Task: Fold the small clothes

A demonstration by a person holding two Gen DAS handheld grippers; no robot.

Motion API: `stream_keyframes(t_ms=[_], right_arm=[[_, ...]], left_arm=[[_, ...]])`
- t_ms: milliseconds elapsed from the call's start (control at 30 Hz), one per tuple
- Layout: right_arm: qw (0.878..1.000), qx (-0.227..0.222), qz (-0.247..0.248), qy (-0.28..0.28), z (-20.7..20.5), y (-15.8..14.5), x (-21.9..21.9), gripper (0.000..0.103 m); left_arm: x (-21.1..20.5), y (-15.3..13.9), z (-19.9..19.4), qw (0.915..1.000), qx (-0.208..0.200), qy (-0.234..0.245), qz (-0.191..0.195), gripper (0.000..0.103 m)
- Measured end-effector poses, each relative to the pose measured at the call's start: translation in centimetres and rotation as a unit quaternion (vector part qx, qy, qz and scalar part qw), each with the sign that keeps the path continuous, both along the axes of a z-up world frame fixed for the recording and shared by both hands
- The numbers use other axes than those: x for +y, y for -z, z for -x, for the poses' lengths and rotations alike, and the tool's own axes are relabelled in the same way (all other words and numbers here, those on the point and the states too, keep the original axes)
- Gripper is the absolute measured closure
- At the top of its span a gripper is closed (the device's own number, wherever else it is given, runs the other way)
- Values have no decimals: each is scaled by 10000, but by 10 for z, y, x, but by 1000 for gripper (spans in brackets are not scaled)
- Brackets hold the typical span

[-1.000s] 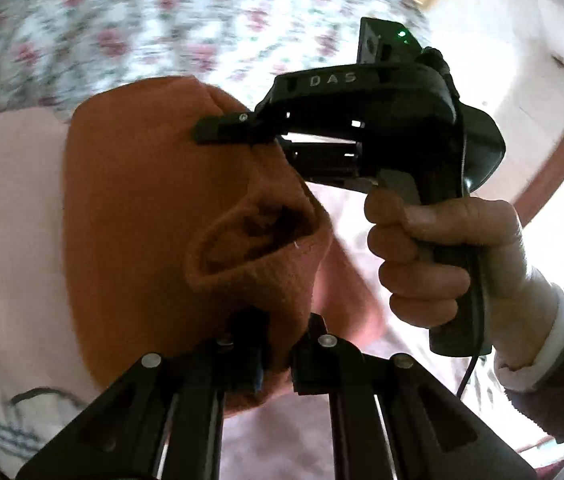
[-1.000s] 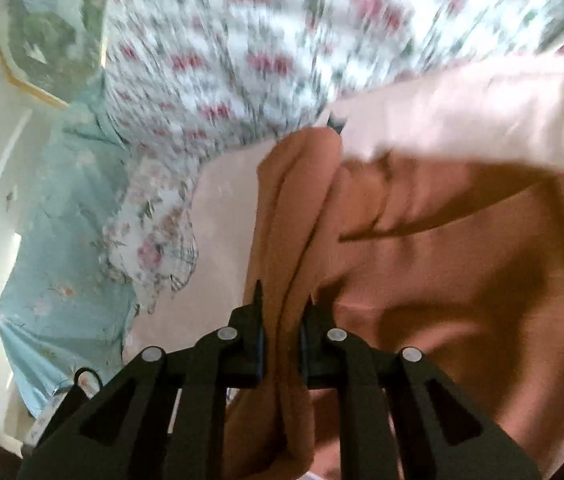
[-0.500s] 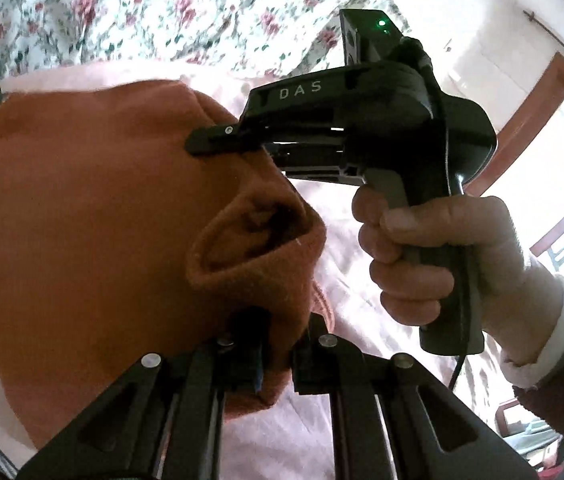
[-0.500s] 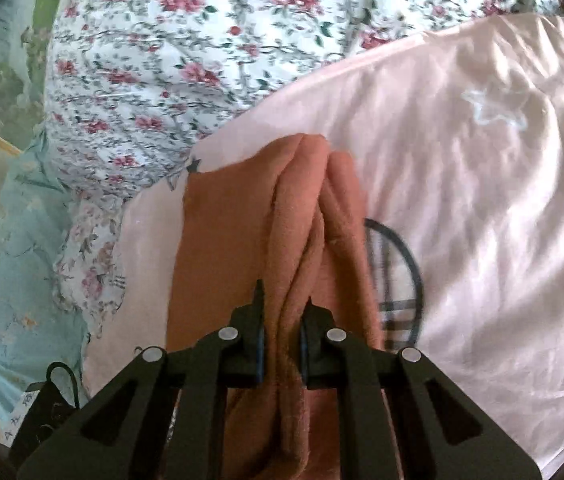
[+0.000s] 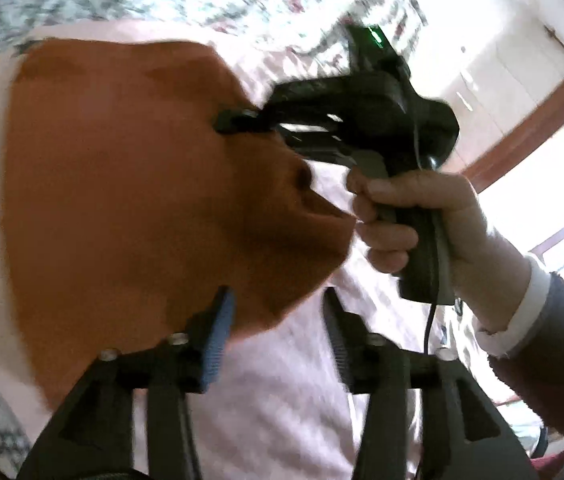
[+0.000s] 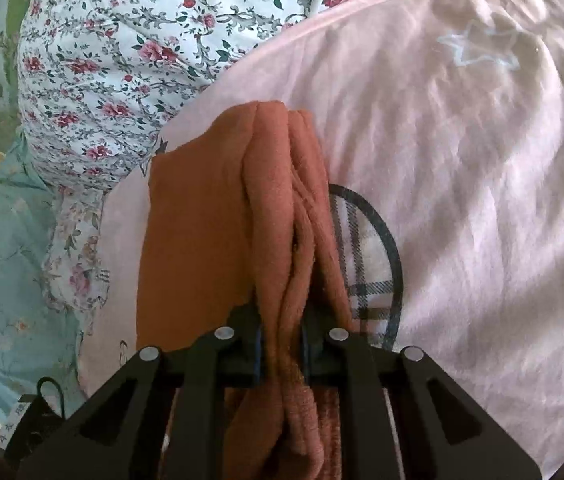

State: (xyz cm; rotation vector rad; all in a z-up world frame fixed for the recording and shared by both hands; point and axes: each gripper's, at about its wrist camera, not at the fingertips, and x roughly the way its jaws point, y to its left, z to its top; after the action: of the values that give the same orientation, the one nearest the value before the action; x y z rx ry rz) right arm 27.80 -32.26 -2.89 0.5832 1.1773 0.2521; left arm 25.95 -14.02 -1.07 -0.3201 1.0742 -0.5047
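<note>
Left gripper (image 5: 278, 336): I've just let the jaws spread, wide gap now, nothing pinched. The corner of the rust-orange fleece garment (image 5: 122, 184) sits between and just ahead of the blue pads (image 5: 216, 344), loose, not pressed. So the left side is released.

Right gripper (image 6: 282, 348): jaws have just eased open a touch, but from its own wrist view a bunched ridge of the same orange fleece (image 6: 278, 240) sits squeezed between the pads. I read that as a grip on it, loosening. From the left wrist view I see the right gripper (image 5: 238, 122), in the person's hand (image 5: 414, 220), with its tip on the far right edge of the fleece.

Garment location: lying folded on the pale pink cotton sheet with a star print (image 6: 482, 160), which covers the floral-print bedspread (image 6: 122, 40). A plaid patch with a dark oval outline (image 6: 370, 256) on the pink sheet sits just right of the fold.

Key relation: in the right wrist view the fold's long axis runs straight away from the right fingers, in line with them. The right hand is the only one on the cloth; the left is just off its near corner. My call: next is to free the right edge, and a straight pull-back along that axis should avoid dragging the fold open.
</note>
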Motion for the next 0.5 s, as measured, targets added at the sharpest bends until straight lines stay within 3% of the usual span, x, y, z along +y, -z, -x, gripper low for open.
stream_keyframes(t_ms=[67, 167, 200, 233, 367, 500], right_arm=[[9997, -97, 240, 37, 7, -10, 1, 77], [9988, -260, 398, 147, 19, -21, -1, 44], [9983, -338, 445, 173, 23, -23, -2, 28], [9981, -397, 441, 152, 25, -24, -2, 24], [9994, -204, 239, -130, 24, -13, 2, 24], [9997, -53, 53, -253, 16, 0, 4, 24]], left_arm=[[21, -8, 4, 9996, -47, -286, -6, 36], [61, -13, 5, 9961, -44, -885, 32, 26], [73, -11, -1, 9945, -5, -1049, 76, 25], [86, -7, -6, 9923, 79, -1233, 101, 25], [124, 16, -28, 9822, 395, -1805, 323, 25], [132, 38, -62, 9786, 719, -1860, 515, 25]])
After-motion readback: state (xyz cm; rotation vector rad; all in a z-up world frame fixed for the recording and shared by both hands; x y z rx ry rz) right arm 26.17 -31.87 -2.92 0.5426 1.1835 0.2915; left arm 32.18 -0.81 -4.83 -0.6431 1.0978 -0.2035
